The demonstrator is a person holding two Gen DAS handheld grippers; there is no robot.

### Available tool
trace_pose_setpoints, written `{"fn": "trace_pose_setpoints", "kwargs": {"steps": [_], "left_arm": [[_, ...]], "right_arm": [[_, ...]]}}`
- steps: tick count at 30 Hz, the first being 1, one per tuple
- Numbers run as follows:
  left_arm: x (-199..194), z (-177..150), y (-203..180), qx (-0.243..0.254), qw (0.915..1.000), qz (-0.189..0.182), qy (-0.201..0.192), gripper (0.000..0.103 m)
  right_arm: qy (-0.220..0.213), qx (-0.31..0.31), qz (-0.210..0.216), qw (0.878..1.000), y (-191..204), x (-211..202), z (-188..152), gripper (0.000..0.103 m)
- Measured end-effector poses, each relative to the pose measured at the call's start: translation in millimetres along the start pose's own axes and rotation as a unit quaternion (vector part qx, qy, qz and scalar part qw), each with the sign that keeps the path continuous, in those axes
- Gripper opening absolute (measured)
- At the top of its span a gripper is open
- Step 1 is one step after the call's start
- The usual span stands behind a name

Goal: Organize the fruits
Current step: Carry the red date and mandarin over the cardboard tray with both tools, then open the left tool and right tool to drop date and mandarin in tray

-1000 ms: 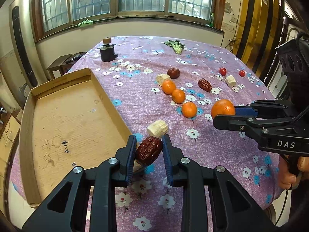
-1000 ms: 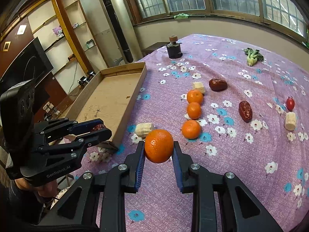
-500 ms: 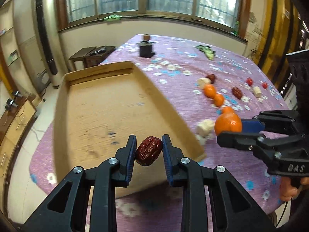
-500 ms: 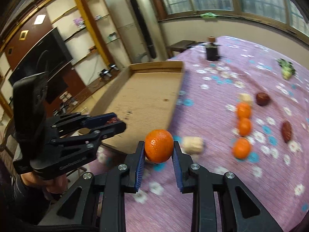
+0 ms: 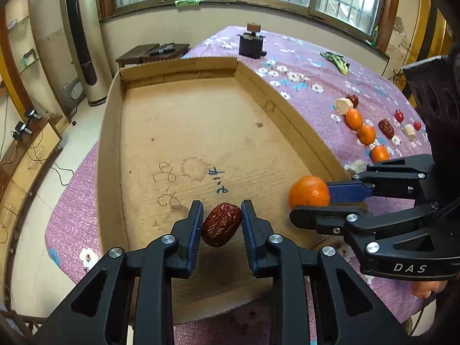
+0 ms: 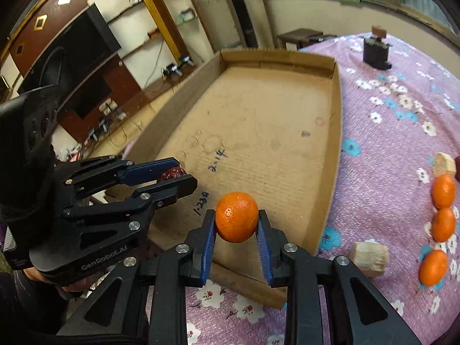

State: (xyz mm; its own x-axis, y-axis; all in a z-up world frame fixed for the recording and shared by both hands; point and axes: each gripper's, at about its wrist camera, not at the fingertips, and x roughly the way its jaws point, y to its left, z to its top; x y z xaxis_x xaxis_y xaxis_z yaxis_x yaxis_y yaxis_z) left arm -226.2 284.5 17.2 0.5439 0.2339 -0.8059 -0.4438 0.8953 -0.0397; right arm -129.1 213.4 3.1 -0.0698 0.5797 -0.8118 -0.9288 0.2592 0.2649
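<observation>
Gripping a red date [image 5: 221, 224], left tool [image 5: 221, 221] over cardboard tray [image 5: 281, 106], right tool [image 6: 236, 224] clamping orange [image 6: 236, 220], tangerines [image 6: 444, 190] beside

We read "DAS" in white on the right gripper [image 5: 309, 201] body, left wrist view. "GenRobot.AI" is embossed on the left gripper [image 6: 172, 179] body, right wrist view. The cardboard tray [image 5: 184, 66] floor carries blue handwriting (looks like "2.1" plus a character, not fully legible) beside pen loops.
</observation>
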Motion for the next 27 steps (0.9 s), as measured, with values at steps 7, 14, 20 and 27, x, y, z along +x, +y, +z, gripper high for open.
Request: {"fn": "trace_pose_setpoints", "kwargs": {"steps": [7, 14, 20, 27], "left_arm": [[6.6, -1.9, -5.2, 0.013, 0.9998, 0.008, 0.014, 0.025], [-2.6, 0.5, -3.3, 0.005, 0.9996, 0.028, 0.005, 0.055], [-19.3, 5.3, -11.9, 0.012, 0.9994, 0.028, -0.014, 0.055], [-30.0, 11.0, -30.1, 0.026, 0.9991, 0.019, -0.027, 0.055]], "right_arm": [[0.019, -0.012, -0.007, 1.0, 0.7, 7.2, -0.6, 0.034], [0.003, -0.006, -0.011, 1.0, -4.2, -6.5, -5.2, 0.04], [-0.031, 0.005, -0.012, 0.999, -6.7, -32.3, -13.4, 0.04], [-0.071, 0.037, -0.017, 0.997, -23.9, -72.5, -27.4, 0.041]]}}
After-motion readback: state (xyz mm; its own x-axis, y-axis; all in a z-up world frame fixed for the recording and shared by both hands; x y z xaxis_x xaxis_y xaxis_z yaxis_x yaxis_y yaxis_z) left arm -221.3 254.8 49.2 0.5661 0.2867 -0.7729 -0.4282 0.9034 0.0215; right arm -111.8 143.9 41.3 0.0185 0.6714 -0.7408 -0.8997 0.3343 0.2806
